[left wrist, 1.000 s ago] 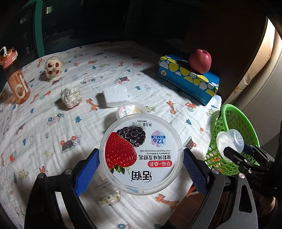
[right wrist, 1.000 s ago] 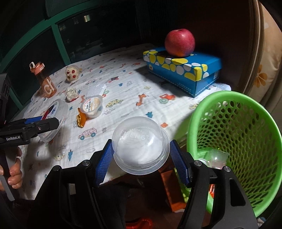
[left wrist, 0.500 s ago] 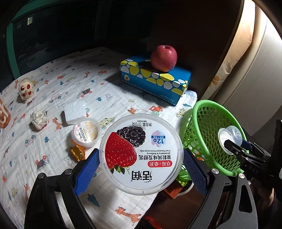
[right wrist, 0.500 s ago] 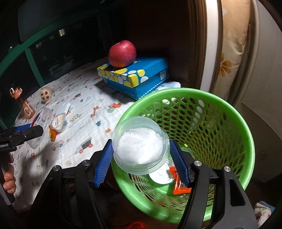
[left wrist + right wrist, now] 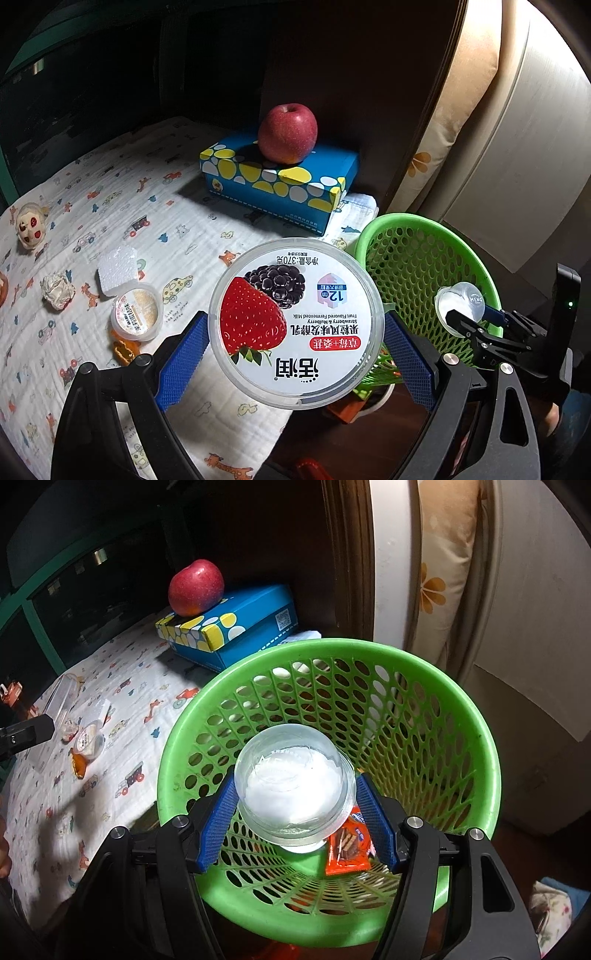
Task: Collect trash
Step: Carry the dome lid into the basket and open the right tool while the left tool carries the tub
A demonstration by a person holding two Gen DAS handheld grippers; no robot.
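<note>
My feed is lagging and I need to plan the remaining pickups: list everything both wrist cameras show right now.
Round strawberry yogurt tub: 1, white, held in left gripper.
Clear domed plastic cup: 1, transparent with white inside, held in right gripper above the basket.
Green mesh plastic basket: 1, beside the table's edge.
Orange snack wrapper: 1, inside basket.
Small lidded pudding cup: 1, whitish, on cloth.
White foam block: 1, behind pudding cup.
Crumpled paper ball: 1, off-white, on cloth.
Orange wrapper scrap: 1, beside pudding cup.
Red apple: 1, atop box.
Blue spotted tissue box: 1, far side.
Small spotted toy: 1, cream.
Left gripper: shut.
Right gripper: shut.
</note>
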